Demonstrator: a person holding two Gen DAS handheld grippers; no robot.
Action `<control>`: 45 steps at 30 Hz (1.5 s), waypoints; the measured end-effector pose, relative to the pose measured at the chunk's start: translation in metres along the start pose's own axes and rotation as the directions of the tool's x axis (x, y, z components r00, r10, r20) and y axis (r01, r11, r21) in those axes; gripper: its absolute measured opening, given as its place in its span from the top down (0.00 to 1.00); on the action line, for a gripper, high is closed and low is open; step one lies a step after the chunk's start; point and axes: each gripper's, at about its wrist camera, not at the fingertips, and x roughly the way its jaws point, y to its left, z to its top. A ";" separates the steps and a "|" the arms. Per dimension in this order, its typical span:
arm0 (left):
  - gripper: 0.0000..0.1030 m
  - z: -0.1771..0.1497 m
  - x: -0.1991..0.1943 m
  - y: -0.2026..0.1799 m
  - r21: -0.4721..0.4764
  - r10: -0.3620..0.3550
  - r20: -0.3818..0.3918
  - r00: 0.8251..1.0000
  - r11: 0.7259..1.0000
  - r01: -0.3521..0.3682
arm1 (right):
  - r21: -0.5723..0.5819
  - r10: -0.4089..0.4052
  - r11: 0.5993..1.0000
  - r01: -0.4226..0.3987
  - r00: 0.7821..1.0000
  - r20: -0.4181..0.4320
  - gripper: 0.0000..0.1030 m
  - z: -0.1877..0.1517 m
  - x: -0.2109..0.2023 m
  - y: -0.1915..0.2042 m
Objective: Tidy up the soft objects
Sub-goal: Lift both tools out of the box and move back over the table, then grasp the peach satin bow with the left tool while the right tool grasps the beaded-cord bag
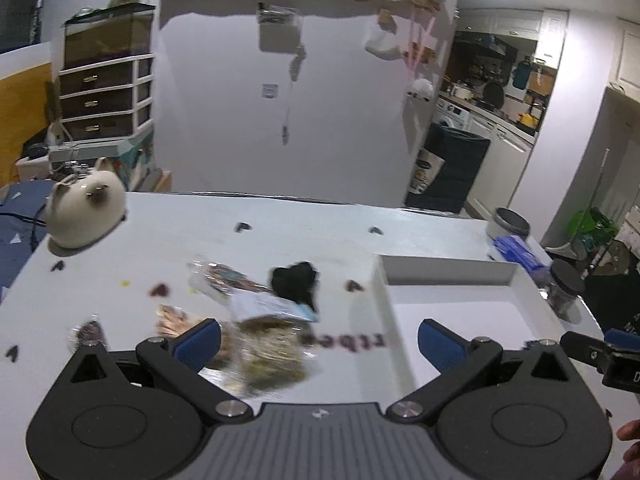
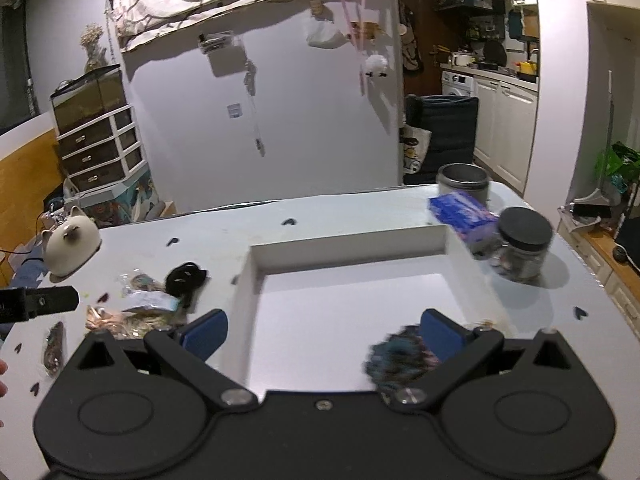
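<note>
A heap of small soft packets (image 1: 256, 312) and a black soft piece (image 1: 294, 280) lie on the white table, left of a white tray (image 1: 380, 280). My left gripper (image 1: 318, 344) is open, just above the packets, with nothing between its fingers. In the right wrist view my right gripper (image 2: 322, 334) is open over the white tray (image 2: 348, 244). A dark blue-green soft object (image 2: 400, 358) lies blurred in the tray, beside the right finger (image 2: 440, 336). The heap (image 2: 140, 308) and the black piece (image 2: 186, 278) show to the tray's left.
A cream cat-shaped figure (image 1: 84, 208) stands at the table's far left. A blue pack (image 2: 460, 212), a black-lidded jar (image 2: 522, 246) and a metal cup (image 2: 462, 182) stand at the far right beside the tray. A wall rises behind the table.
</note>
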 end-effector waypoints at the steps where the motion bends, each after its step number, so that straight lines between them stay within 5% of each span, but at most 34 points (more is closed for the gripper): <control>1: 0.00 0.001 0.000 0.009 -0.004 0.004 0.001 1.000 1.000 -0.004 | -0.002 0.004 1.000 -0.004 1.000 0.001 0.00 0.000 0.003 0.008; 14: 0.00 0.005 0.010 0.101 -0.040 0.038 -0.030 0.999 0.998 -0.039 | -0.027 0.025 0.999 -0.025 1.000 -0.015 0.00 -0.001 0.028 0.099; 24: 0.00 0.004 0.048 0.137 -0.008 0.008 -0.109 0.994 1.000 -0.009 | -0.091 0.054 0.994 -0.060 0.996 -0.068 0.06 0.001 0.059 0.149; 30: 0.00 0.008 0.076 0.147 0.060 -0.043 -0.150 0.988 0.997 0.053 | -0.099 0.072 0.991 -0.088 0.986 -0.152 0.21 0.003 0.088 0.164; 39: 0.00 0.022 0.116 0.162 0.093 -0.160 -0.204 0.966 0.979 0.182 | -0.129 0.117 0.979 -0.157 0.955 -0.272 0.21 0.002 0.144 0.192; 45: 0.19 0.032 0.130 0.168 0.212 -0.233 -0.247 0.941 0.934 0.287 | -0.120 0.151 0.971 -0.206 0.921 -0.358 0.22 -0.003 0.187 0.213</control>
